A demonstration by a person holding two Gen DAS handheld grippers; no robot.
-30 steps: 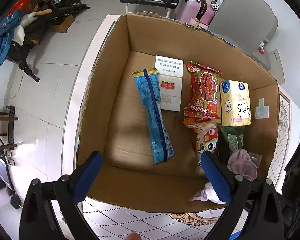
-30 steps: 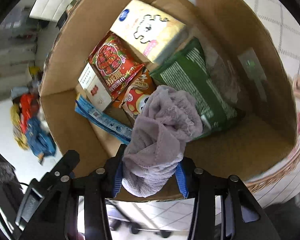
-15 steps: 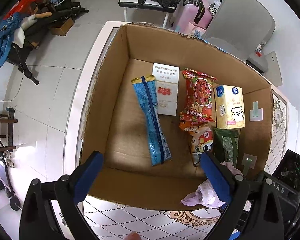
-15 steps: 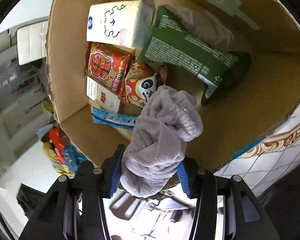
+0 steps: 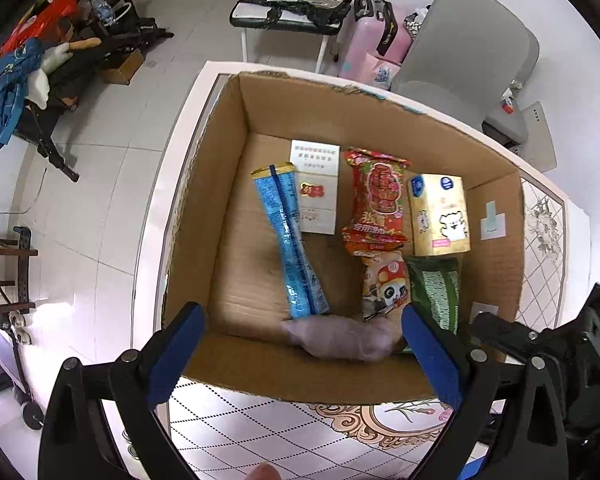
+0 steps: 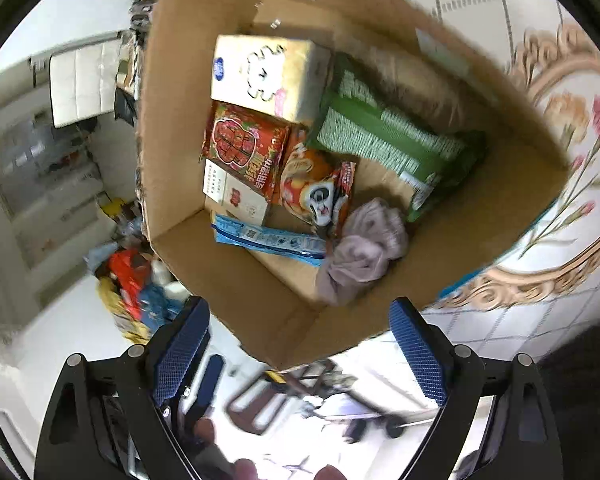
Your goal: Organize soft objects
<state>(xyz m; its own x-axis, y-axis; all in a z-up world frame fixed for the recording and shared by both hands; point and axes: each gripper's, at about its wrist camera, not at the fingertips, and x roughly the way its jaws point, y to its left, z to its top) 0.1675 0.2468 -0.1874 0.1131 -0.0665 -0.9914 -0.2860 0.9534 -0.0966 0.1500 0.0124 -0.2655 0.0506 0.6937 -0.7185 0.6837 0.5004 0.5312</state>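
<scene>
Lilac cloth is lying in the box mid-frame, so that's packed; both the right gripper and left gripper are spread wide, empty.

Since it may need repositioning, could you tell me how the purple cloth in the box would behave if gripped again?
The purple cloth lies crumpled, so it would probably droop and deform. Its fuzzy look suggests easy grip and low weight, unlikely to roll.

purple cloth motion-blurred, green packet partly hidden behind left jaws; room blurred
</scene>
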